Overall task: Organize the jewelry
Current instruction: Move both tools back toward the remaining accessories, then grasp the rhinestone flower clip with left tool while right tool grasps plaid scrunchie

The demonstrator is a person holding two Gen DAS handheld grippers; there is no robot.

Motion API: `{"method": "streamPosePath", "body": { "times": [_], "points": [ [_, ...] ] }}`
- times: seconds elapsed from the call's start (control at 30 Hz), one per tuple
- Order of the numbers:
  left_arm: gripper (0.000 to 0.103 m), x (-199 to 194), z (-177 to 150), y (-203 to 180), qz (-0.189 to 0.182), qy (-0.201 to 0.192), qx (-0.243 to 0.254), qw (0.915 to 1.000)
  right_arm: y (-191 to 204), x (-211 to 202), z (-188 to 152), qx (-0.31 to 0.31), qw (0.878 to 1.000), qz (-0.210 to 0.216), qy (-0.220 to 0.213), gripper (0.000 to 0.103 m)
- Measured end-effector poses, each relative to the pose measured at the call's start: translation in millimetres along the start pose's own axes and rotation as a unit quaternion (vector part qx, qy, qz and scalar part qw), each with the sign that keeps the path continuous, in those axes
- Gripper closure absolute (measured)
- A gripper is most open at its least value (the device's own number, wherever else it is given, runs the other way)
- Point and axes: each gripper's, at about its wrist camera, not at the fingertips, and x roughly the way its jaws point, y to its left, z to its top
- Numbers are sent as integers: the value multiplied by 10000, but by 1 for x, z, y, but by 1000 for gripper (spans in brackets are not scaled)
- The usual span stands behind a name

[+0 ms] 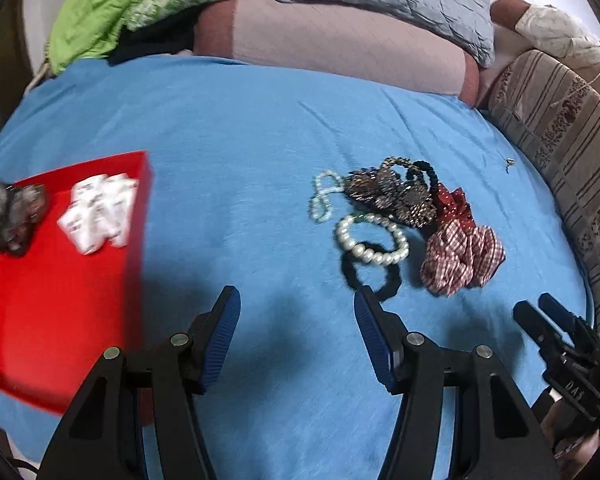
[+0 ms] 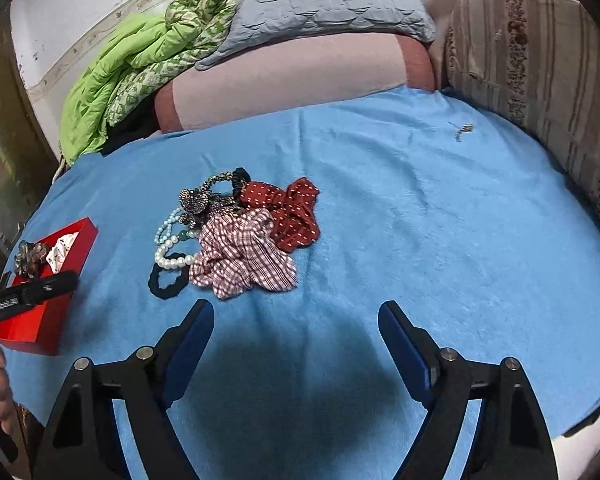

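We work over a bed covered with a blue blanket (image 2: 380, 208). The jewelry lies in one loose pile near the middle of the blanket, at about 11 o'clock from the right tool (image 2: 296, 344) and at 1 o'clock from the left tool (image 1: 296, 332).

Contents of the pile:
- a checked scrunchie (image 2: 244, 256), nearest the right tool;
- a red dotted scrunchie (image 2: 288, 212), touching it at its 1 o'clock side;
- a pearl bracelet (image 1: 370, 242), overlapping a black hair tie (image 1: 370, 280);
- a pale bead strand (image 1: 322, 196) and a beaded ornament (image 1: 392, 194) at the far edge.

A small metal piece (image 2: 464, 130) lies well apart, at 1 o'clock from the pile.

The red tray (image 1: 60, 288) sits at 9 o'clock from the pile. It already holds a grey scrunchie (image 1: 12, 216) and white cards (image 1: 98, 212), so we judge it to be the collection point, kept clear of the pile so that sorted items stay separate.

Both tools are released, with nothing between the jaws. The right tool has wide jaws, suited to the bulky scrunchie ahead of it. The left tool is set narrower, and its right pad stands at the near edge of the black hair tie, a thin item that needs less spread. Both point steeply down at the blanket, which favours a pick from above.
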Motion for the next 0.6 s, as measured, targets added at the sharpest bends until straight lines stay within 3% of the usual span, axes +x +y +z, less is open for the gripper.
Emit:
{"method": "streamPosePath", "body": {
  "times": [0.33, 0.6],
  "points": [
    [45, 50, 62, -28, -609, 158, -126, 9979, 12, 33, 19, -114, 9995, 275, 66, 20],
    [45, 98, 86, -38, -1098, 622, -535, 9906, 14, 50, 26, -97, 9989, 427, 136, 20]
  ]
}}
